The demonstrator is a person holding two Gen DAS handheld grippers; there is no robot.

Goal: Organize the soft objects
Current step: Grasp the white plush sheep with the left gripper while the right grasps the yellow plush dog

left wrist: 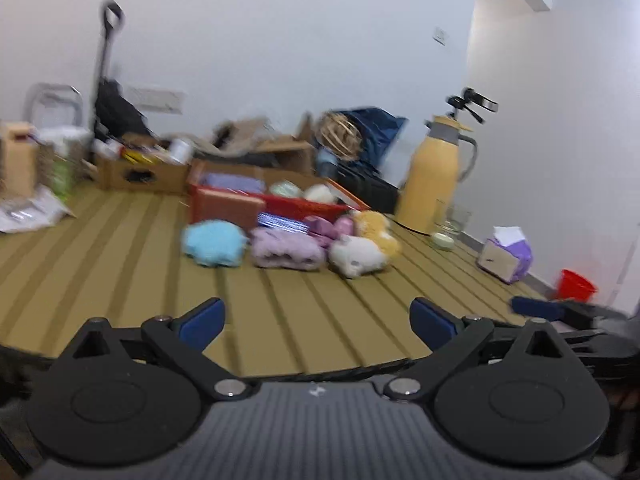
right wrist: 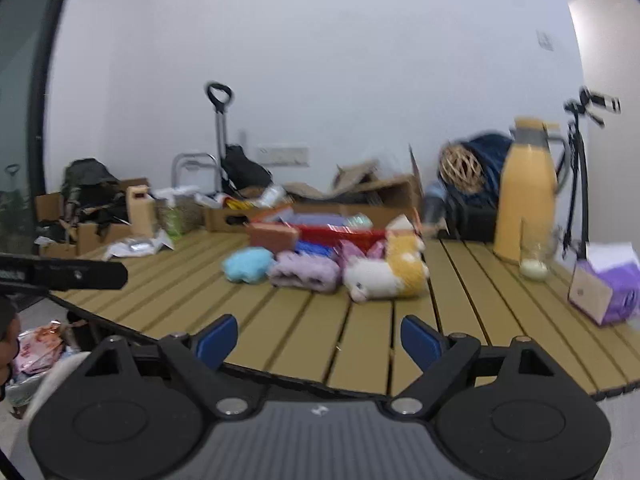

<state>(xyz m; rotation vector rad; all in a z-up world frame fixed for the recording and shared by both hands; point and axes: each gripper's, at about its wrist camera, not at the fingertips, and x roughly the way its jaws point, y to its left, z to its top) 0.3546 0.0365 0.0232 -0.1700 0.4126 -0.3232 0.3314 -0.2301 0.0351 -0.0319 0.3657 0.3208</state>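
A blue fluffy toy (left wrist: pixel 214 242) (right wrist: pixel 248 265), a folded lilac cloth (left wrist: pixel 286 249) (right wrist: pixel 306 272) and a white-and-yellow plush (left wrist: pixel 366 246) (right wrist: pixel 388 270) lie in a row on the slatted tan table (left wrist: pixel 304 316) (right wrist: pixel 360 328). Behind them stands a red box (left wrist: pixel 276 198) (right wrist: pixel 340 232) holding soft items. My left gripper (left wrist: pixel 318 320) hovers over the table's near edge, open and empty, well short of the toys. My right gripper (right wrist: pixel 318 338) is likewise open and empty, near the front edge. The right gripper's blue fingertip (left wrist: pixel 536 308) shows at the right of the left wrist view.
A yellow thermos (left wrist: pixel 434 176) (right wrist: pixel 528 192), a glass jar (left wrist: pixel 444 232) (right wrist: pixel 534 258) and a purple tissue box (left wrist: pixel 508 254) (right wrist: pixel 604 284) stand on the table's right. Cardboard boxes (left wrist: pixel 140 170) (right wrist: pixel 372 200) and clutter line the back. A red bucket (left wrist: pixel 576 284) sits past the right edge.
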